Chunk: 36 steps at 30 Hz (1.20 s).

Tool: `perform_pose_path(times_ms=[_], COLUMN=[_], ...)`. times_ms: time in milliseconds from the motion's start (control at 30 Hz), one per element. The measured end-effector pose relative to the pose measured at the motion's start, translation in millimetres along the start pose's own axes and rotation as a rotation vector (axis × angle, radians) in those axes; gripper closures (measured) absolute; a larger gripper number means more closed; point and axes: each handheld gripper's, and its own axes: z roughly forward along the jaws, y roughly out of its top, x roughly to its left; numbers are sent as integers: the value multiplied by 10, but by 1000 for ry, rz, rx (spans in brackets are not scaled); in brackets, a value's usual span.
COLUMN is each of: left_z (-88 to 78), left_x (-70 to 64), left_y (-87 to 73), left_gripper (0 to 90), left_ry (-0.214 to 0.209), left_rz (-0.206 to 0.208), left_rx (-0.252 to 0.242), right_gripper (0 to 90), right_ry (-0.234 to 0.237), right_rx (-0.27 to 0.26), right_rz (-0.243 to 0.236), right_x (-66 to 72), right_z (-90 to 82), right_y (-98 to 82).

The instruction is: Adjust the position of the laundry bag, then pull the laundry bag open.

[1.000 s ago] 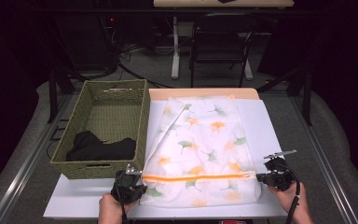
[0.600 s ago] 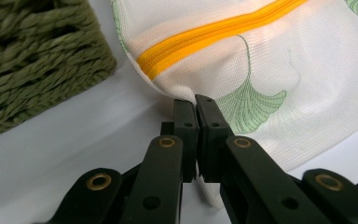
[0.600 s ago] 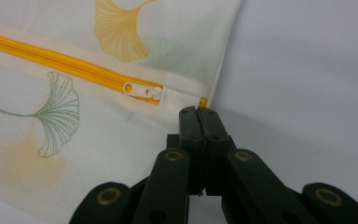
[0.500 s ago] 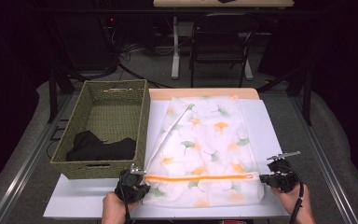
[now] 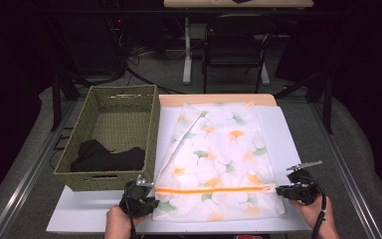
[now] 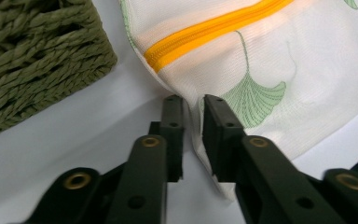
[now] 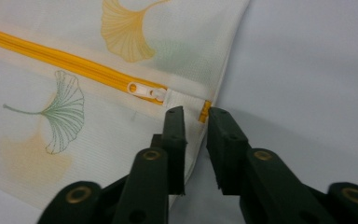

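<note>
Lying flat on the white desk [image 5: 87,216] beside a woven basket [image 5: 110,142], a ginkgo-print mesh laundry bag [image 5: 219,159] has its near corners between the left claw [image 6: 193,105] and right claw [image 7: 196,116], both having just opened slightly, pads no longer pressing the fabric.

White ginkgo-print mesh bag [image 5: 219,159] lies flat, orange zipper [image 5: 211,189] closed.

One mesh bag [image 5: 219,159], one woven basket [image 5: 112,144], two grippers, one black garment [image 5: 107,157].
</note>
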Motion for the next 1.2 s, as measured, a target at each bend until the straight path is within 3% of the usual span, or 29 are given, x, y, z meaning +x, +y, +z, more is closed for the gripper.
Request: perform_pose_path(times_ms=[167, 233, 267, 300, 367, 400, 433, 567, 767, 933, 1200], left_z=[-74, -99, -99, -124, -143, -143, -157, -180, -196, -158, -131], left_x=[-37, -52, -52, -61, -67, -67, -66, -76, -115, -142, -146], left_y=[-16, -20, -20, -22, -22, -22, -19, -20, -10, -4, 7], left_gripper=[576, 487, 460, 427, 351, 311, 271, 155, 121, 102, 65], left_ry=[0, 5, 5, -7, -4, -4, -6, -6, -2, 0, -6], left_rz=[51, 65, 65, 76, 92, 92, 98, 117, 156, 175, 172], left_rx=[16, 15, 15, 12, 11, 11, 7, -9, -27, -14, -18], right_gripper=[587, 478, 478, 374, 251, 251, 173, 86, 5, 0, 0], right_ry=[14, 13, 13, 31, 43, 43, 48, 57, 65, 75, 98], right_rx=[-5, 0, 0, 0, -6, -6, -5, 8, 15, 21, 15], right_rz=[-10, -14, -14, -26, -32, -32, -40, -51, -56, -58, -47], right_x=[7, 13, 13, 10, 8, 8, 10, 22, 26, 22, 6], right_z=[-22, -27, -27, -41, -54, -54, -66, -65, -53, -44, 10], right_y=[11, 13, 13, 11, 5, 5, 7, 17, 19, 20, 47])
